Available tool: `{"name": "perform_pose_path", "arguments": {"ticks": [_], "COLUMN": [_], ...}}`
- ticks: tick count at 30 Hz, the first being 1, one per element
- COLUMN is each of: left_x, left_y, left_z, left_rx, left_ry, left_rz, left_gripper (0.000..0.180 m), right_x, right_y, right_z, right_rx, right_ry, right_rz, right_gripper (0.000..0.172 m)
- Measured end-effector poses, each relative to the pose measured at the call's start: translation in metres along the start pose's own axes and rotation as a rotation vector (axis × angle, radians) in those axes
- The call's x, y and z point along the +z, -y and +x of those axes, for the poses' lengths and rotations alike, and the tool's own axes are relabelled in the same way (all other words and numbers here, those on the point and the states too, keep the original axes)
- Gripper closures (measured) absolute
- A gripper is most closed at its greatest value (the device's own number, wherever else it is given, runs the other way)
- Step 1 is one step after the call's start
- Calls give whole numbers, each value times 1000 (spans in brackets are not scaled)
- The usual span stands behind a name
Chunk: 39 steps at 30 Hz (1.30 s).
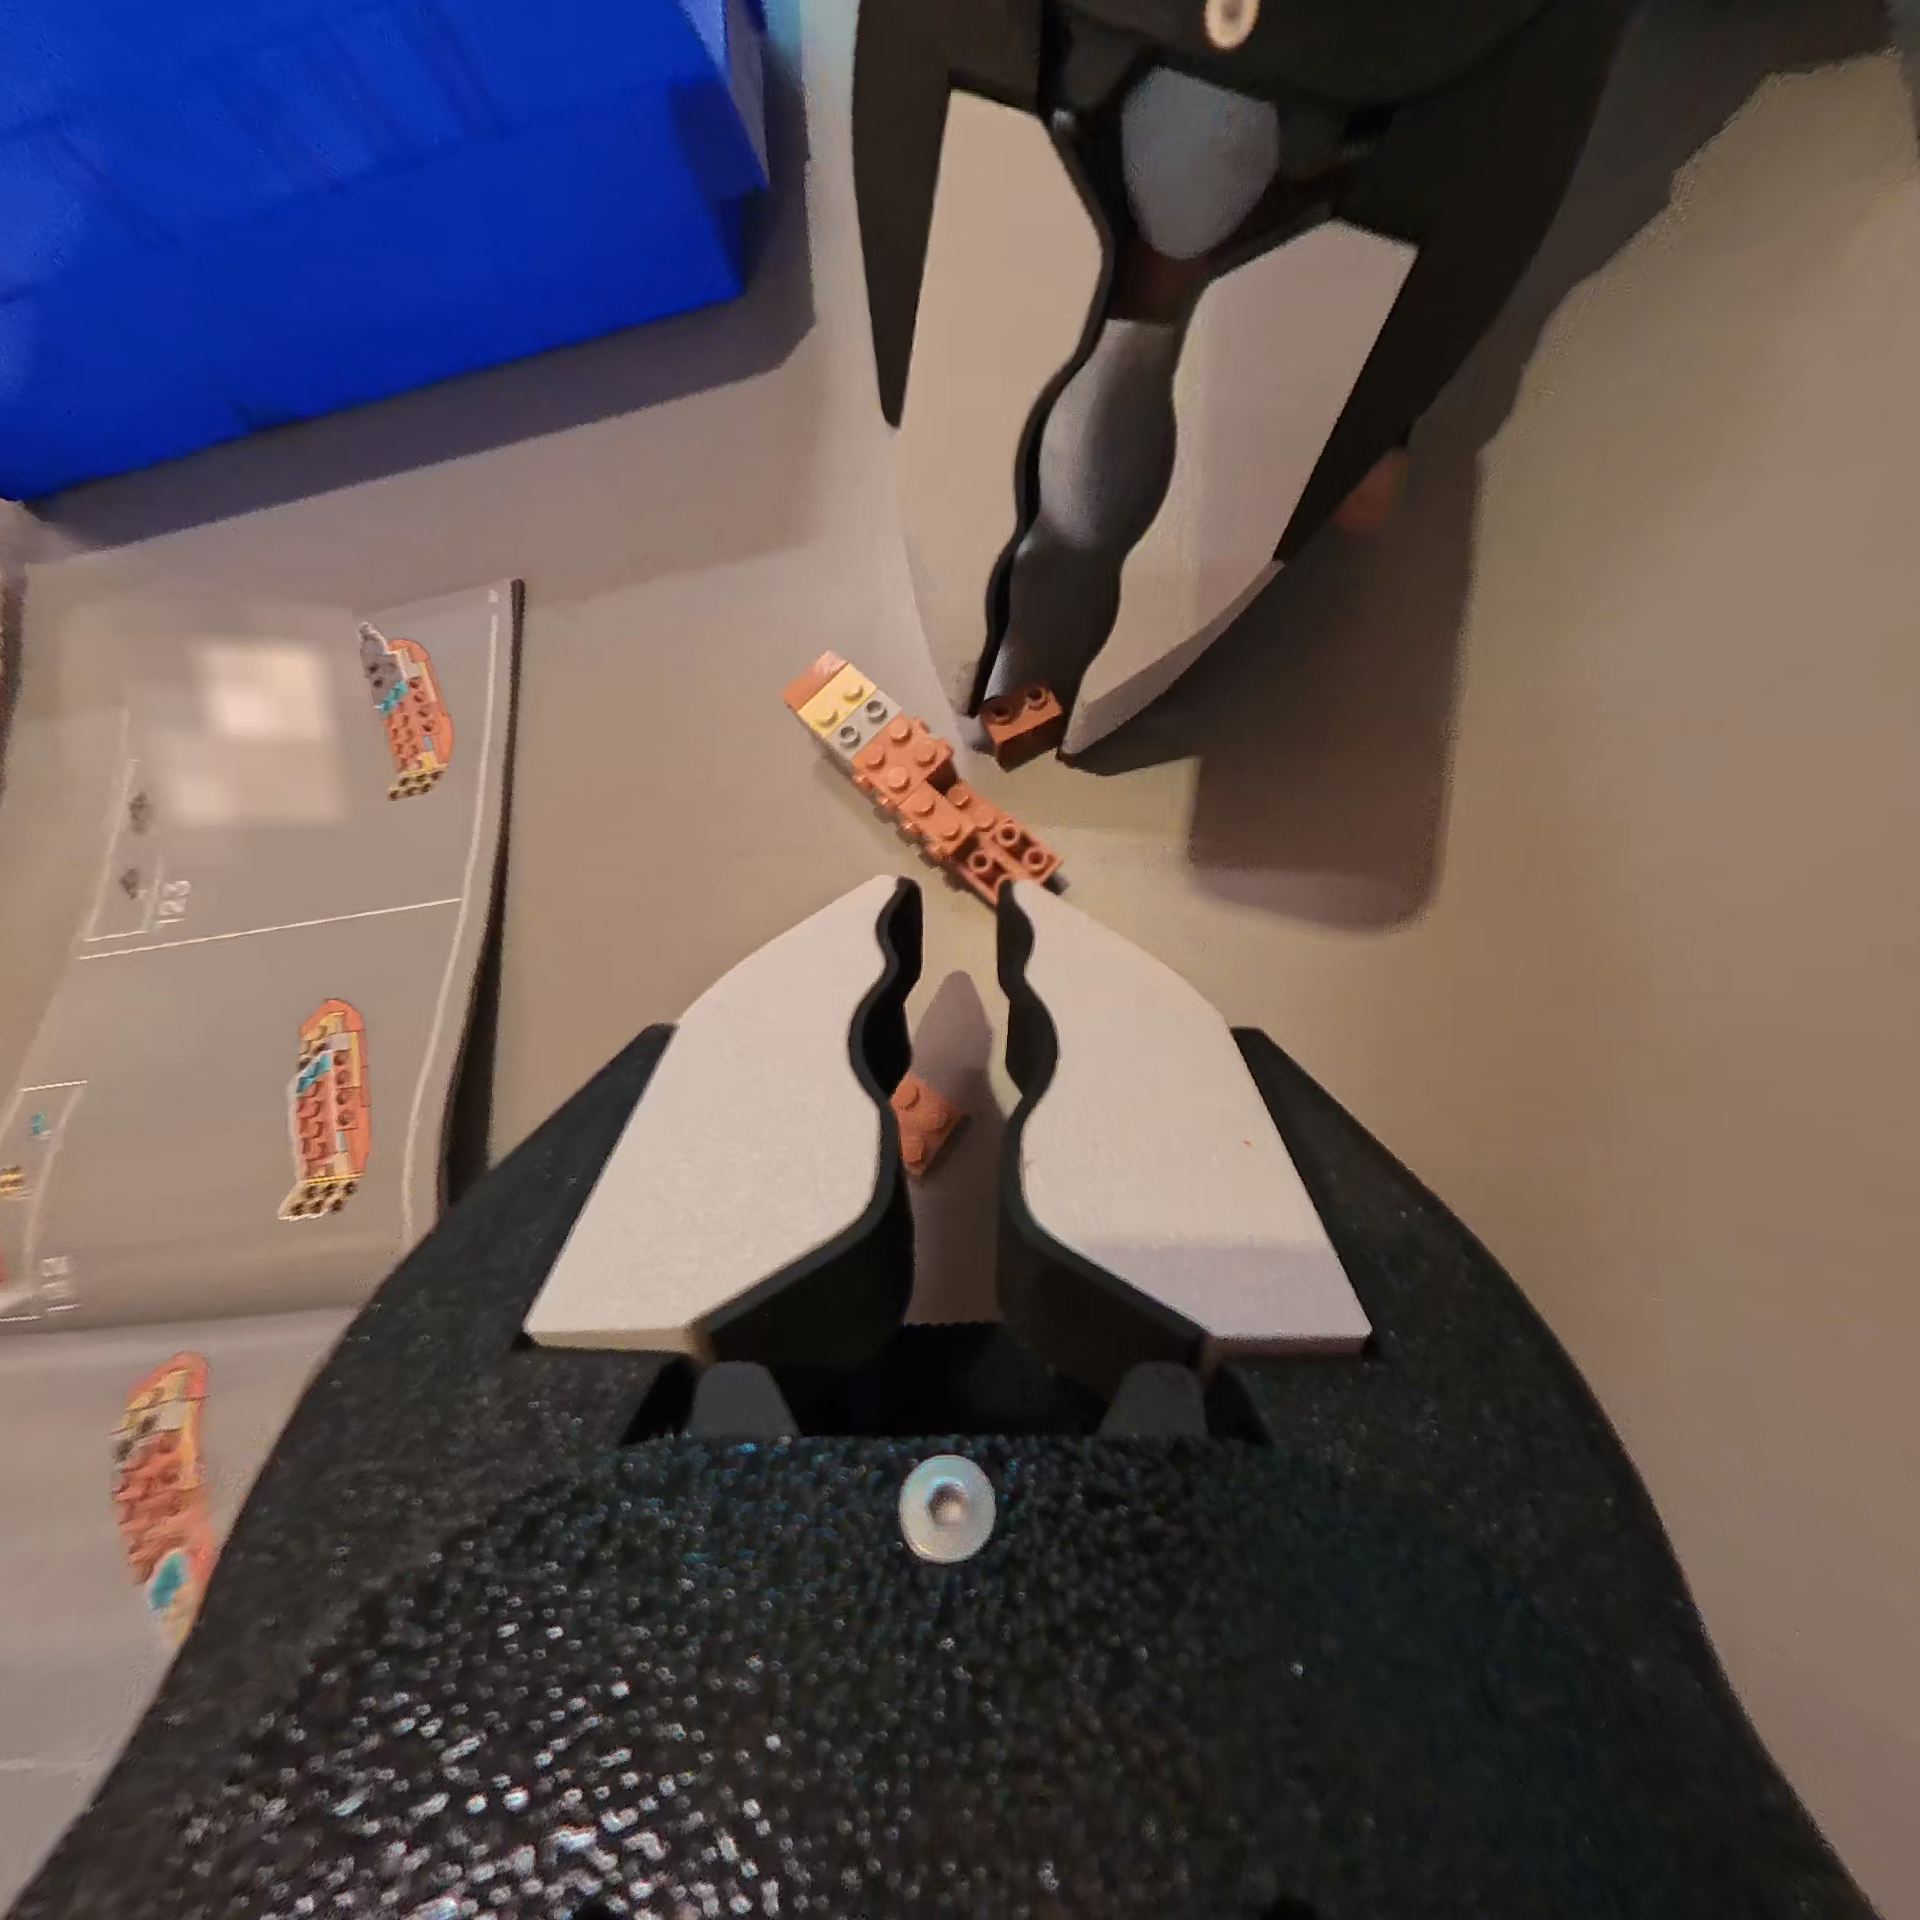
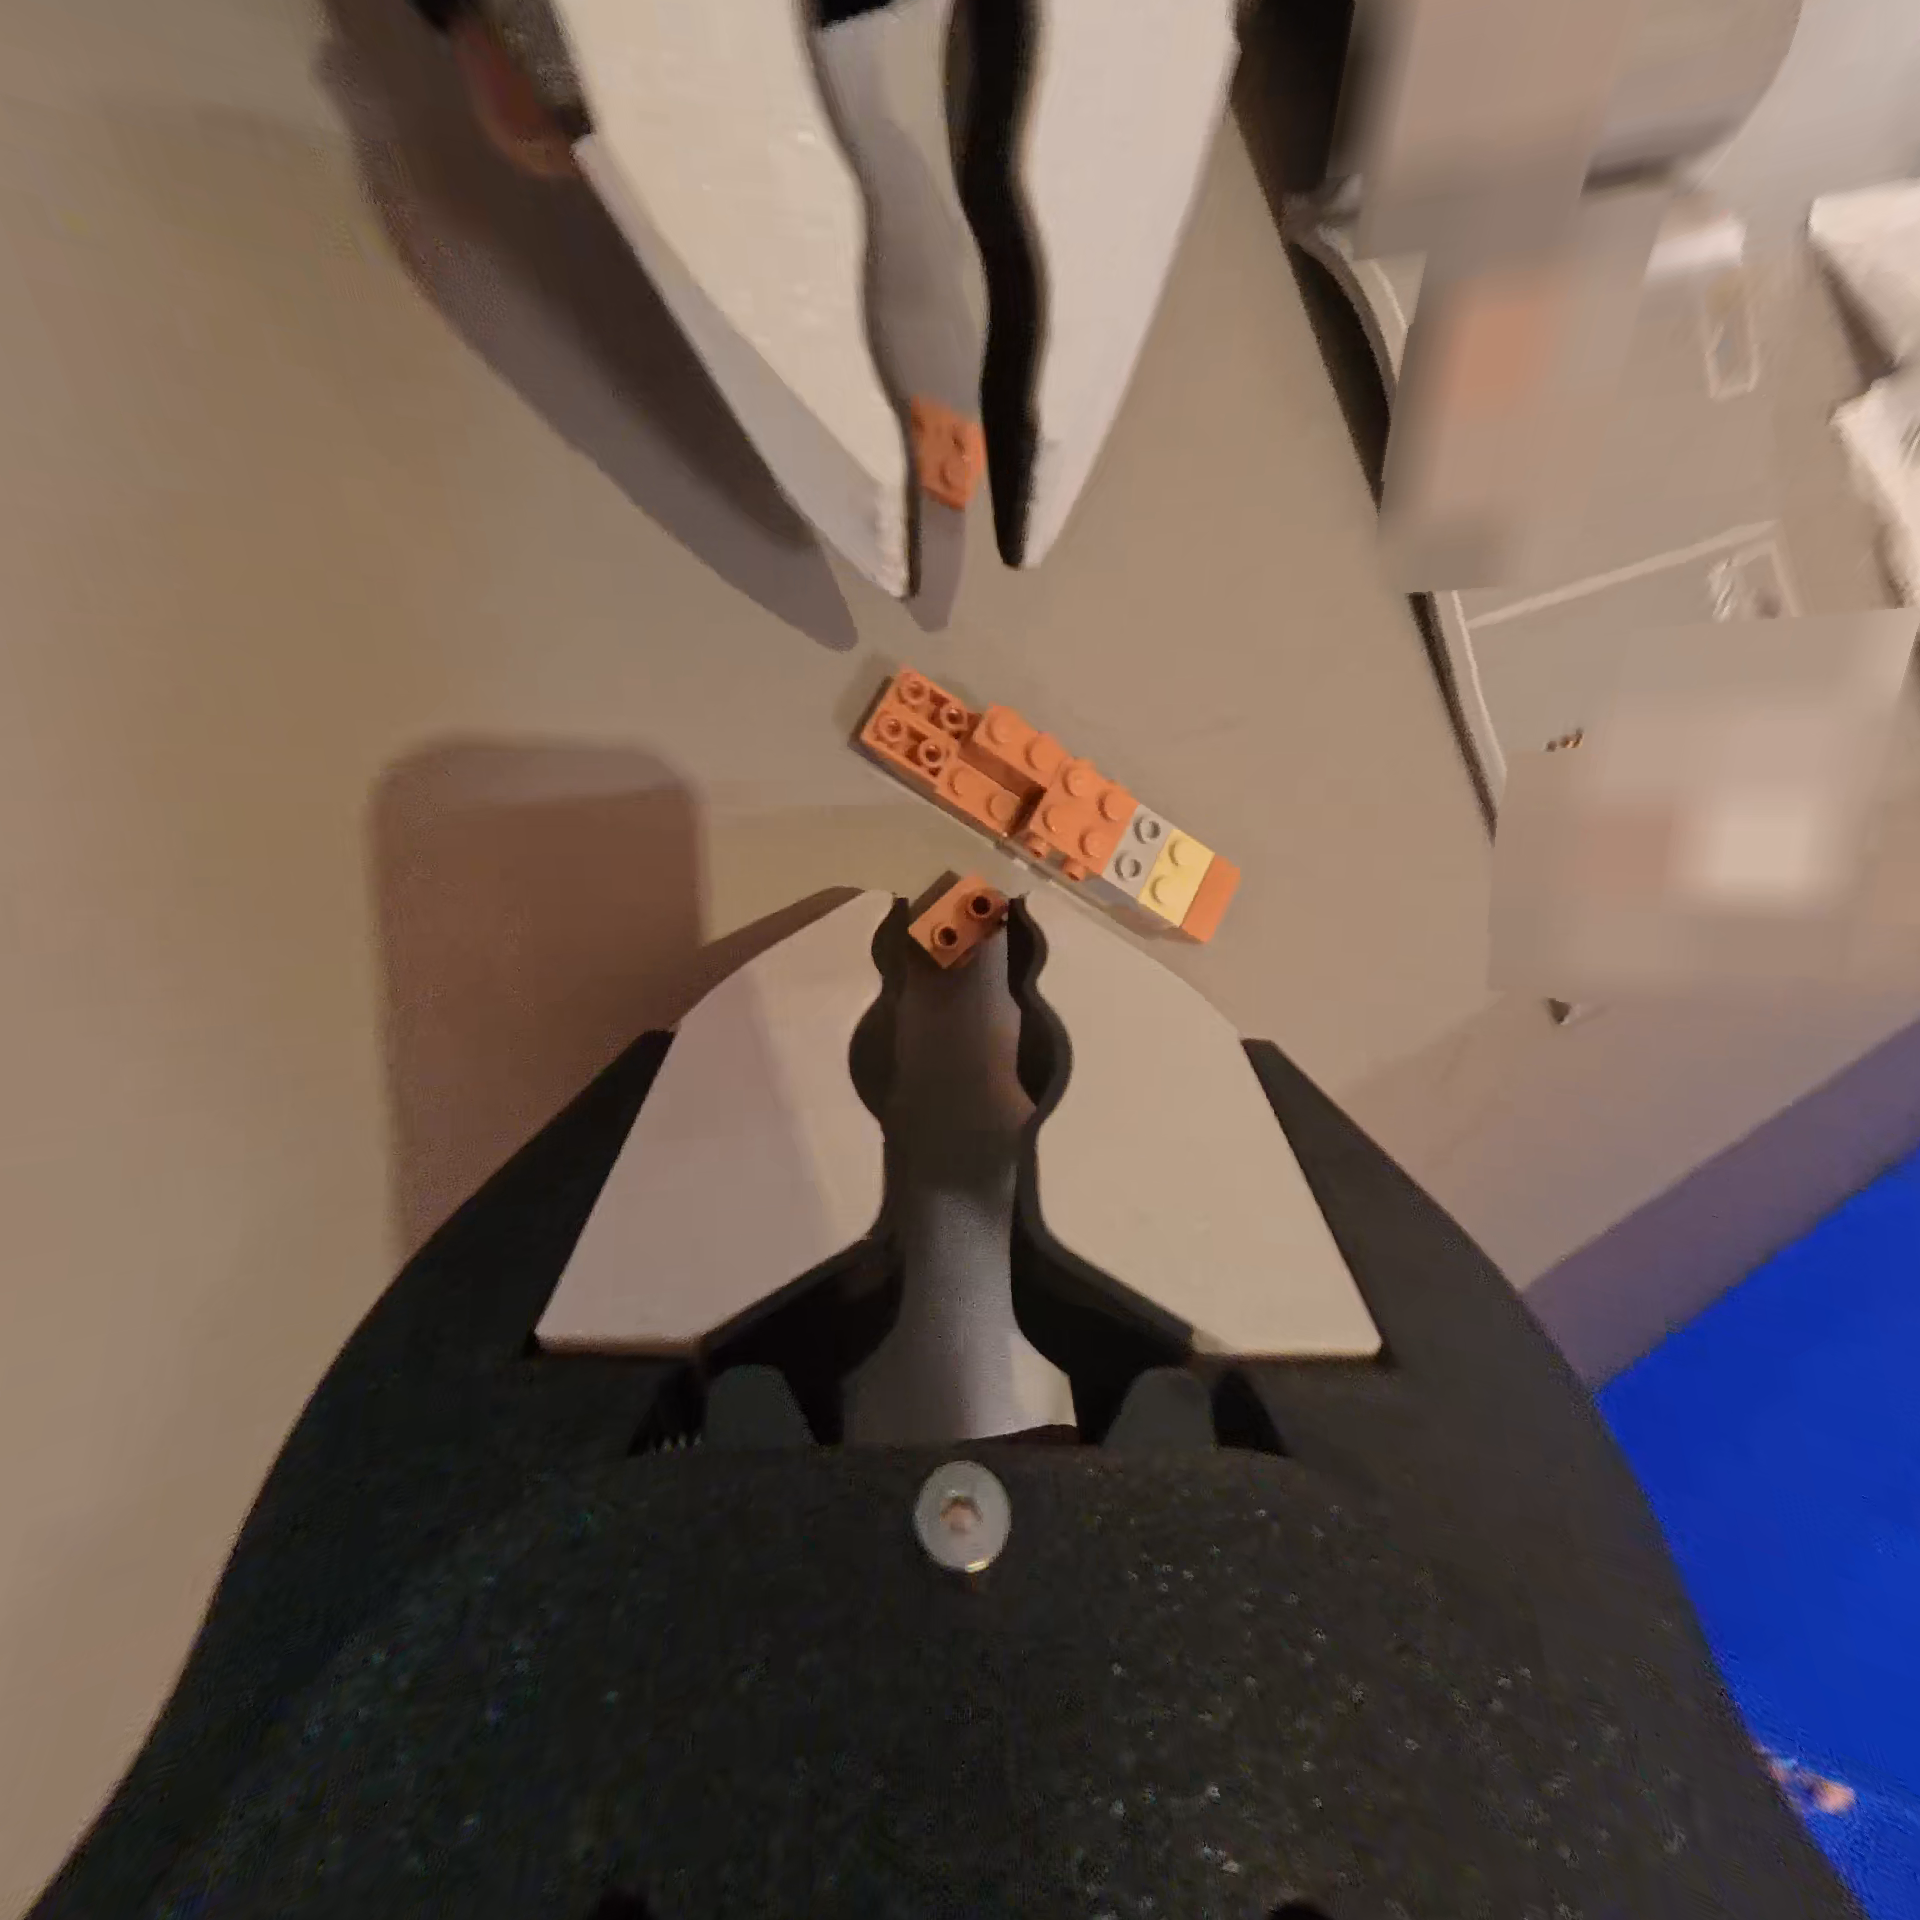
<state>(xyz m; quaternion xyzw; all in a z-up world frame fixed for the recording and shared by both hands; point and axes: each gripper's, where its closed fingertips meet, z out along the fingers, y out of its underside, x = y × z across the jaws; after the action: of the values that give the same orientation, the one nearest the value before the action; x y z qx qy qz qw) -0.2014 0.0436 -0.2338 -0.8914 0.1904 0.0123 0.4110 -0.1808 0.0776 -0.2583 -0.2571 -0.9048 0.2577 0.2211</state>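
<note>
Left wrist view: the left gripper (image 1: 958, 904) hangs over the worktop (image 1: 675, 623). Its fingers (image 1: 769, 1091) are nearly together and pinch a small brown plate (image 1: 925, 1127) well back from the tips, tilted. Just past the tips lies the build (image 1: 925, 774), a long bar of brown bricks flat on the worktop with its studs up. Its long axis runs from far left to near right. The tan and grey end points far left, and the end with hollow studs sits close to the right-hand fingertip. Beyond it, the right gripper (image 1: 1023, 727) pinches a dark brown brick (image 1: 1023, 722) at its very tips, low over the worktop. A booklet (image 1: 260, 935) lies to the left and a blue bin (image 1: 364, 208) at far left.

Right wrist view: the brick (image 2: 956, 920) sits skewed between the right gripper's (image 2: 956, 914) tips, caught more by its corners than its flat sides, with its two studs facing the camera. As I judge it, so slanted a hold could let the brick pivot under any push, and a squarer pinch across its long sides would be firmer. The build (image 2: 1039, 795) lies just beyond, well in the middle of the worktop (image 2: 260, 520). Here its axis runs from far left to near right, with the tan end at near right. Farther off, the left gripper (image 2: 961, 561) holds the plate (image 2: 945, 452) between its narrowly parted fingers.
</note>
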Motion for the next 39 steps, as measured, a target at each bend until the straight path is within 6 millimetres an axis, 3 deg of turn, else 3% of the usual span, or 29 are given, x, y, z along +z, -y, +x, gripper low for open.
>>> {"name": "perform_pose_path", "arguments": {"ticks": [9, 18, 23, 26, 30, 39], "left_x": [-2, -3, -4, -7, -13, -10], "left_y": [19, 26, 31, 36, 43, 47], "left_z": [17, 28, 29, 20, 11, 12], "left_rx": [-306, -404, -362, -309, -217, -191], "left_ry": [-220, -333, -328, -256, -168, -143], "left_rz": [132, 167, 220, 262, 322, 349], "left_gripper": [165, 163, 171, 171, 171, 171], "right_x": [-21, -24, -28, -32, -42, -39], "right_y": [40, 51, 55, 56, 58, 56], "right_z": [-17, -17, -15, -10, -4, 3], "right_rx": [-580, -752, -747, -600, -440, -543], "right_ry": [-219, -375, -399, -326, -249, -391], "right_rz": [256, 277, 306, 348, 420, 364], "right_gripper": [154, 154, 153, 142, 144, 158]}}
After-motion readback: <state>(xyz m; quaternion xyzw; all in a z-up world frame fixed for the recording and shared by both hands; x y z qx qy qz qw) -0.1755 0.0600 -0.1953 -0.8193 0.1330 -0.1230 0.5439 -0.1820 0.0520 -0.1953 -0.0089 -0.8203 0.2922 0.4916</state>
